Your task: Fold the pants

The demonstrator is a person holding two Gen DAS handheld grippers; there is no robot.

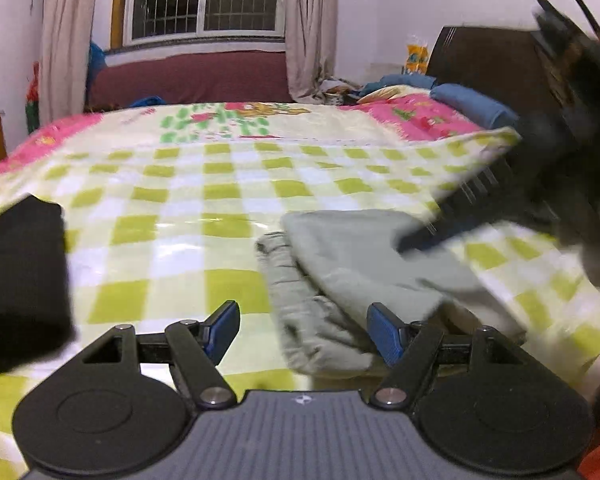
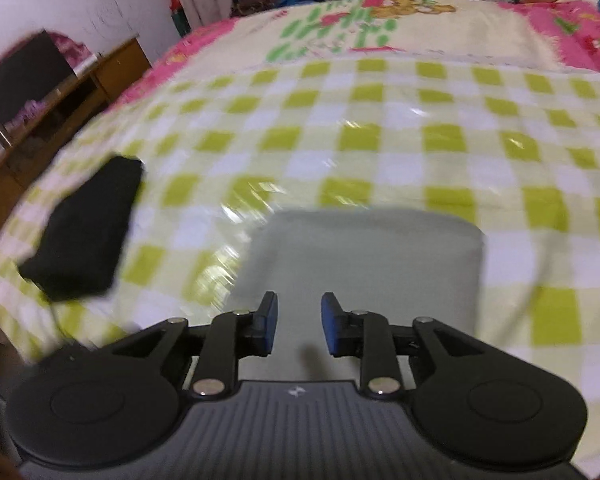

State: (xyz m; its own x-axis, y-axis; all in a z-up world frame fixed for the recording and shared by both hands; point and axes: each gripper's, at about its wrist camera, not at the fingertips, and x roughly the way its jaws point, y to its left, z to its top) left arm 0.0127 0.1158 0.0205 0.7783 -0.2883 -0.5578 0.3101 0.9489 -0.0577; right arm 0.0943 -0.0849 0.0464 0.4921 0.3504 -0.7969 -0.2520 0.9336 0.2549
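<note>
Right tongs [image 2: 299, 328] part-open, nothing pinched, hovering right over the near end of the grey pants [image 2: 364, 256]; folded bundle runs straight ahead of them on the bed [image 2: 380, 148]. Left tongs [image 1: 304, 334] wide apart, empty, pants [image 1: 352, 280] ahead and to their right. Right is nearer, likely the one to grab.

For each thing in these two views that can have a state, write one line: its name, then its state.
Grey pants: folded over, lying on the bed.
Black garment: folded, lying flat, apart from the pants.
Left gripper: open wide, empty, above the pants' edge.
Right gripper: jaws parted, nothing between them, over the pants.
Checked sheet: spread on the bed.
Curtains: drawn aside.
</note>
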